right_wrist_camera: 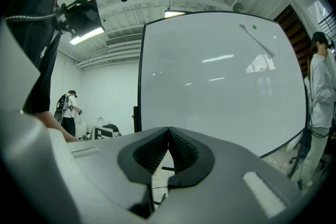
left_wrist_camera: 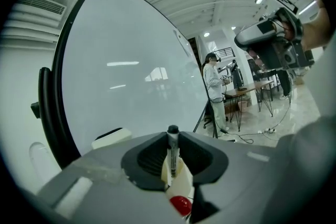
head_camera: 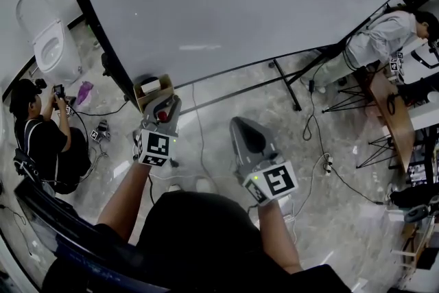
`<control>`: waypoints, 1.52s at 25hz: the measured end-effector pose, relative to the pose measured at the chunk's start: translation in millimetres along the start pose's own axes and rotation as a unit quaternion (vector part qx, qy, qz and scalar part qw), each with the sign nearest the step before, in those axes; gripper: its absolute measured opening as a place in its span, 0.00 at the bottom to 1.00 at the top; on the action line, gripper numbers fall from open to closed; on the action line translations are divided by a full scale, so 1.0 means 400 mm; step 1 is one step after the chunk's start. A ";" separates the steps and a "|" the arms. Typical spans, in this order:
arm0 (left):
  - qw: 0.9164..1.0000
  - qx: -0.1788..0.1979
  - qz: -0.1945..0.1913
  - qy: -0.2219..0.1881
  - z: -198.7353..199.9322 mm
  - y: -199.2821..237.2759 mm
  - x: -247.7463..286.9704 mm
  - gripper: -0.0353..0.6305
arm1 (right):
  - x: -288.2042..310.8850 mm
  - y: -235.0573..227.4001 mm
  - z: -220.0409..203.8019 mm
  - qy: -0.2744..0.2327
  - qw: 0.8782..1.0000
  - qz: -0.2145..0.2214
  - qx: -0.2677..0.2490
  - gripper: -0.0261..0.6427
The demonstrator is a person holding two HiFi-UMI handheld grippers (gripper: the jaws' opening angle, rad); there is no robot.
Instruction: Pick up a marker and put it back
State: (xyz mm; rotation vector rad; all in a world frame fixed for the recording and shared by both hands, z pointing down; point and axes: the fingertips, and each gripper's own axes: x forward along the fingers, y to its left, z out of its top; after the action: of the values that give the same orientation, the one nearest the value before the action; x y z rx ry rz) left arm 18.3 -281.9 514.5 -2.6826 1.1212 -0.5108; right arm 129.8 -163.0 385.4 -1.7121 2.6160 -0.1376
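Note:
A marker (left_wrist_camera: 171,150) with a white barrel and a dark tip stands between the jaws of my left gripper (left_wrist_camera: 172,139), which is shut on it. Something red (left_wrist_camera: 180,205) shows at its lower end. In the head view the left gripper (head_camera: 164,103) points at a small cardboard box (head_camera: 153,90) at the lower edge of the big whiteboard (head_camera: 240,3), and the red spot (head_camera: 163,116) shows between its jaws. My right gripper (head_camera: 241,125) hangs to the right, shut and empty, with its pads meeting (right_wrist_camera: 168,131). A white eraser (left_wrist_camera: 111,137) lies near the whiteboard (left_wrist_camera: 131,76).
A person (head_camera: 41,141) crouches on the floor at the left. Another person (head_camera: 381,38) stands by a wooden table (head_camera: 394,113) at the right. The whiteboard stand's leg (head_camera: 285,82) and cables (head_camera: 322,154) cross the marble floor. A white seat (head_camera: 51,44) stands at the far left.

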 end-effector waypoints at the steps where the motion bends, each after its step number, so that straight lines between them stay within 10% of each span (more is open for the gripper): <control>1: 1.000 -0.001 0.000 0.001 0.000 0.000 0.001 0.17 | 0.000 -0.001 0.001 0.000 1.000 0.000 0.000 0.05; 26: 0.999 -0.003 0.017 -0.031 0.091 0.003 -0.103 0.24 | -0.033 0.047 0.025 -0.020 1.000 0.022 0.002 0.05; 38: 0.997 -0.040 0.046 -0.056 0.141 0.017 -0.243 0.07 | -0.037 0.128 0.035 -0.026 0.998 0.061 0.006 0.05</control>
State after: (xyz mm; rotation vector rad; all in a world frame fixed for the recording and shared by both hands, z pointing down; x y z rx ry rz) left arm -28.2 -214.6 437.2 -2.6725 1.2515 -0.3038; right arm 89.6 -130.1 366.8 -1.5254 2.6663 -0.1042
